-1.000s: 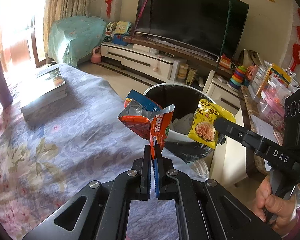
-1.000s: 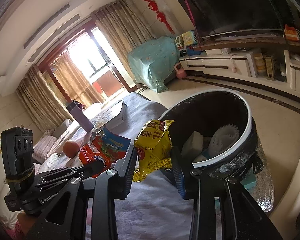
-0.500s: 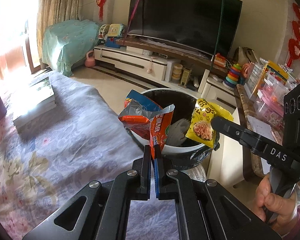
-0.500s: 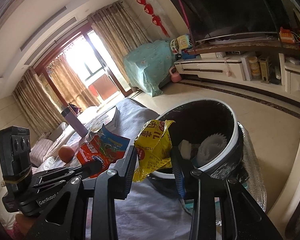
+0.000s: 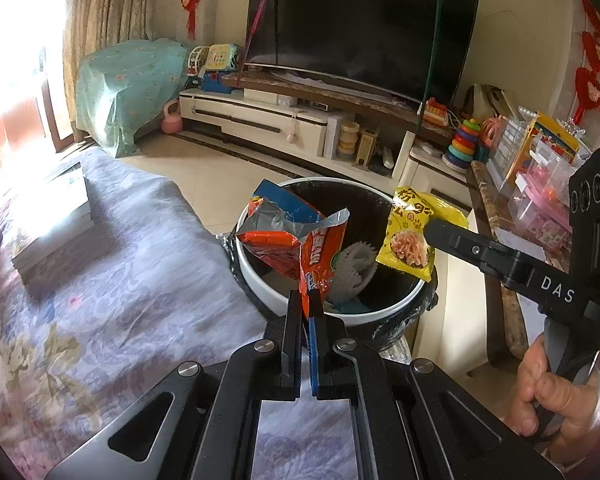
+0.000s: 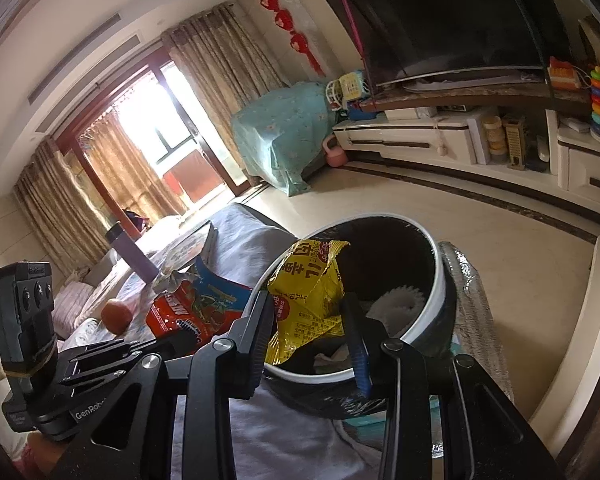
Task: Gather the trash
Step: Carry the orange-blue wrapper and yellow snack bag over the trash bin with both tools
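Two wrappers held over black trash bin (image 5: 342, 318) beside bed: left gripper (image 5: 309, 304) pinched tight on red wrapper (image 5: 300, 244), right gripper (image 6: 312, 332) clamped partway on yellow wrapper (image 6: 308, 292). Risk: light foil drifting on release, catching white rim, landing on floral bedspread (image 5: 112, 280) or tiled floor (image 5: 204, 168). Beyond: television (image 5: 360, 32), curtains, bright window.

A table (image 5: 112, 280) is covered by a floral lilac cloth. On it are seen stacked books (image 5: 56, 216), a purple flask (image 6: 130, 254) and an orange (image 6: 117, 315). A bin (image 5: 300, 312) is stood on the floor (image 6: 500, 280) beside the table
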`<move>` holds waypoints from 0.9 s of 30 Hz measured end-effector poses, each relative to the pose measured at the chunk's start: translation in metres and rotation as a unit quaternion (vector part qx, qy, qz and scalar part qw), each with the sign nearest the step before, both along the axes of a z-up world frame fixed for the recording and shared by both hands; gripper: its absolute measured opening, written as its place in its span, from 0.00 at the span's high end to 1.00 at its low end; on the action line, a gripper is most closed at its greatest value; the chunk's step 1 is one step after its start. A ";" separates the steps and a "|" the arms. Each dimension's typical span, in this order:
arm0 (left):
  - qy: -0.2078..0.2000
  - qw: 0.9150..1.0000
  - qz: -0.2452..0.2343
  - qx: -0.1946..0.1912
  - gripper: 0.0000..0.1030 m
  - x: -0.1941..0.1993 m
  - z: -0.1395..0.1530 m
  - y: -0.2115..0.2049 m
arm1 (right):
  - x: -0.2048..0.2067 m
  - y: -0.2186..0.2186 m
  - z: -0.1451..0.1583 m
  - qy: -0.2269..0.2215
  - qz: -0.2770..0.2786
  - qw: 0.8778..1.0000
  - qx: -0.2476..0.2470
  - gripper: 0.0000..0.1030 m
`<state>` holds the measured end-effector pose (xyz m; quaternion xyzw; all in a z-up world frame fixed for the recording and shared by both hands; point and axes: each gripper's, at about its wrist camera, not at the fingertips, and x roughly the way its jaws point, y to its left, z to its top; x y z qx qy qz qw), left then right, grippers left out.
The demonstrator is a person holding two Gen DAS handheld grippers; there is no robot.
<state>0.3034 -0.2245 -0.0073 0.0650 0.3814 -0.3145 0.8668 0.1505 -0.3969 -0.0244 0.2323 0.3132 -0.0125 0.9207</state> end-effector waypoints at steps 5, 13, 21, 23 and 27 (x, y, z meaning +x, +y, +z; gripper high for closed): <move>0.001 1.000 -0.002 0.005 0.99 0.007 -0.001 -0.013 | 0.007 -0.007 0.000 0.011 -0.005 1.000 0.002 0.65; 0.000 1.000 -0.005 0.012 0.99 0.015 -0.005 -0.029 | 0.014 -0.006 0.003 0.021 -0.002 1.000 -0.008 0.65; 0.003 1.000 -0.006 0.020 0.99 0.024 -0.009 -0.041 | 0.022 -0.012 0.003 0.034 -0.006 0.999 -0.011 0.65; 0.003 1.000 -0.006 0.021 0.99 0.026 -0.009 -0.045 | 0.023 -0.012 0.003 0.036 -0.006 0.999 -0.012 0.65; 0.004 1.000 -0.006 0.024 0.99 0.030 -0.010 -0.050 | 0.026 -0.011 0.003 0.041 -0.008 0.999 -0.017 0.65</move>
